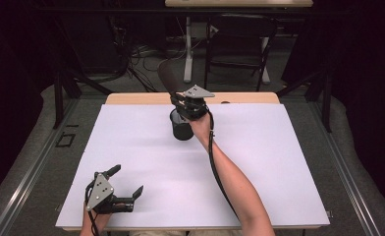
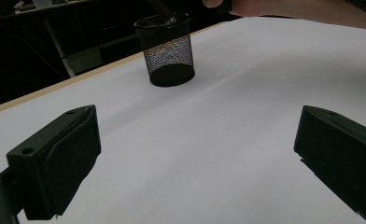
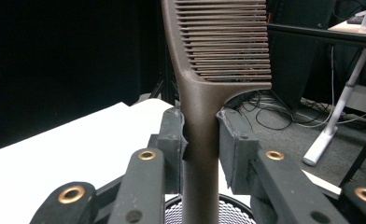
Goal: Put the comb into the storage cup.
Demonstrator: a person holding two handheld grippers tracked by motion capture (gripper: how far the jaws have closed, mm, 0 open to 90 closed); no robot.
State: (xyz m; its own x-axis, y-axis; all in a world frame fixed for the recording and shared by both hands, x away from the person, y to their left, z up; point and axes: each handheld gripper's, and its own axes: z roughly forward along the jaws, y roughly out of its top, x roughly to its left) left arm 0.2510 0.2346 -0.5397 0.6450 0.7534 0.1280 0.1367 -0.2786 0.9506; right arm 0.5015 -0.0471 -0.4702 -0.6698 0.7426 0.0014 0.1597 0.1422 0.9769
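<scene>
1. Two sets of tongs are in play, and we've got them doing very different jobs. The right tongs are clamped on the handle of a dark brown comb, held upright directly over a black mesh pen cup that stands toward the far side of the table.

2. Why upright? We judge it's the only way a long comb goes into or comes out of a narrow cup: handle down, teeth up. The grip sits just below the teeth, leaving the lower handle free to run down into the cup. Which way it is travelling, we cannot tell.

3. The left tongs rest at the near left corner, jaws wide apart, nothing between them. We read that as parked out of the way, well apart from the cup.

4. Now the views. The right gripper view gives us the grip itself: both pads pressed flat on the handle, cup rim right below. The high view can't show that contact, but it places the cup on the white sheet and shows the right forearm reaching across.

5. The left gripper view adds the cup's side: see-through mesh, solid base flat on the table, dark comb handle dipping inside the rim.
</scene>
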